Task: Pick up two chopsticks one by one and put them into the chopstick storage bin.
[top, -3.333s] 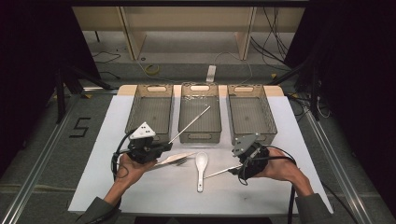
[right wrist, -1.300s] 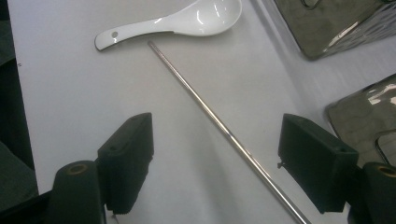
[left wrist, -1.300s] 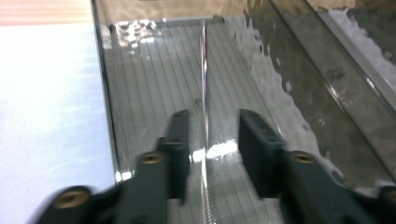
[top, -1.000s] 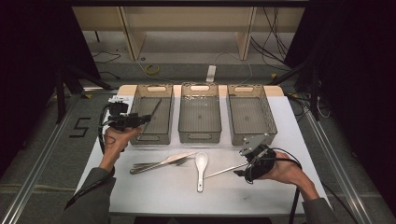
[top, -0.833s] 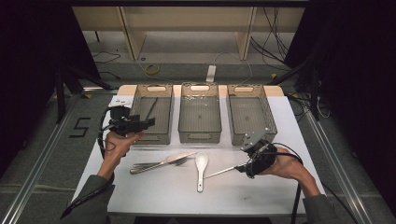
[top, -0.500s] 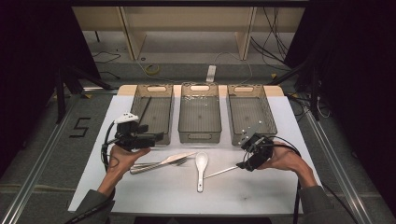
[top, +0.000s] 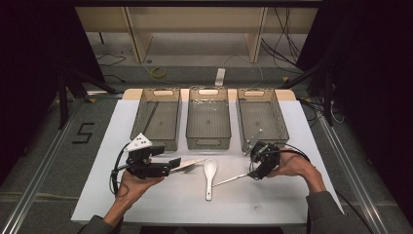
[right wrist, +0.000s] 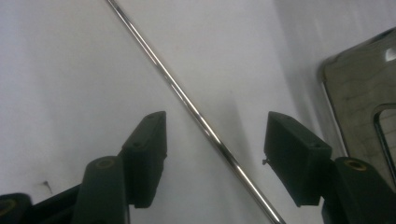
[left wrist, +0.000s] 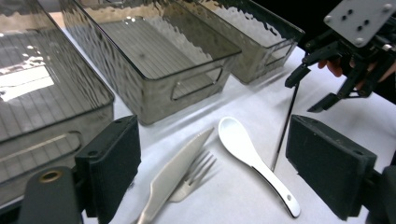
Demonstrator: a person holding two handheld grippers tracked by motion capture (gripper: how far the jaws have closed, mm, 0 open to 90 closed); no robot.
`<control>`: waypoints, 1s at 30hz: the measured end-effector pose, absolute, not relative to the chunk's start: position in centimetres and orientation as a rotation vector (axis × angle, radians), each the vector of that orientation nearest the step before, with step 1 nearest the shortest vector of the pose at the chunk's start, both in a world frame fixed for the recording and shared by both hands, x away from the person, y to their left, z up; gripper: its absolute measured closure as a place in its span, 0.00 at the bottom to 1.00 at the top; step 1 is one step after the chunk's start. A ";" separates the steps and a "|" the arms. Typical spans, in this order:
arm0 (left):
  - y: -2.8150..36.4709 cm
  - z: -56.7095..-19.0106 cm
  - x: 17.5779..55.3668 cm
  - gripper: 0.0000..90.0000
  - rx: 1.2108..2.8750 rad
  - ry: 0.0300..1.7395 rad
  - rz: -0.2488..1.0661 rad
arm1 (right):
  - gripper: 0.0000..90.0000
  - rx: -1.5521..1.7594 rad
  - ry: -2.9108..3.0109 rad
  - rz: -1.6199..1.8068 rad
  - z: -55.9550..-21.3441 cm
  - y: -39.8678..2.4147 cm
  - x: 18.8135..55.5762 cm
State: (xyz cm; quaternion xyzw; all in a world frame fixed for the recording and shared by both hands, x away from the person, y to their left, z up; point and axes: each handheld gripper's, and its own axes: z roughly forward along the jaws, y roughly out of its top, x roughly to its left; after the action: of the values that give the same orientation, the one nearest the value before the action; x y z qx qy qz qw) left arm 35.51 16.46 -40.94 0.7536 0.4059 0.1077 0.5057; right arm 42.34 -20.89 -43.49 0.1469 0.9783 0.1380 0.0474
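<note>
The right claw point(right wrist: 215, 154) straddles a metal chopstick point(right wrist: 196, 116), pads apart, just been closing. The chopstick lies flat on the desk point(top: 292, 195), near-left to far-right. The left claw point(left wrist: 210, 172) gapes empty, just been opening.

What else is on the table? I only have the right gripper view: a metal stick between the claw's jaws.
Observer: A white spoon lies beside that metal stick. The right claw has just been closing, stick between its jaws, not yet gripped.
Operator: And the other hand?
Observer: The left claw has just been opening, nothing gripped; a pale knife and fork lie ahead of it.
Operator: Anything binned?
Observer: One thin stick lies in the left bin.
</note>
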 end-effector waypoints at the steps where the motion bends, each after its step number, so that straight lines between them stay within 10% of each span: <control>1: 16.4 -41.0 35.4 0.19 1.820 0.980 0.264 | 0.46 0.448 2.984 0.421 -43.5 -20.9 42.3; 30: 16.5 -41.2 34.5 0.19 1.818 0.938 0.302 | 0.81 0.348 3.053 0.188 -45.2 -19.8 42.2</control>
State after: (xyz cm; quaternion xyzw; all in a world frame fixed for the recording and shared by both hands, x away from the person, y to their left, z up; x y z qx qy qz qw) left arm 34.55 16.49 -41.16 0.7555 0.3896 0.1257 0.5114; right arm 42.22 -19.85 -45.23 0.1129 0.9912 0.0612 0.0318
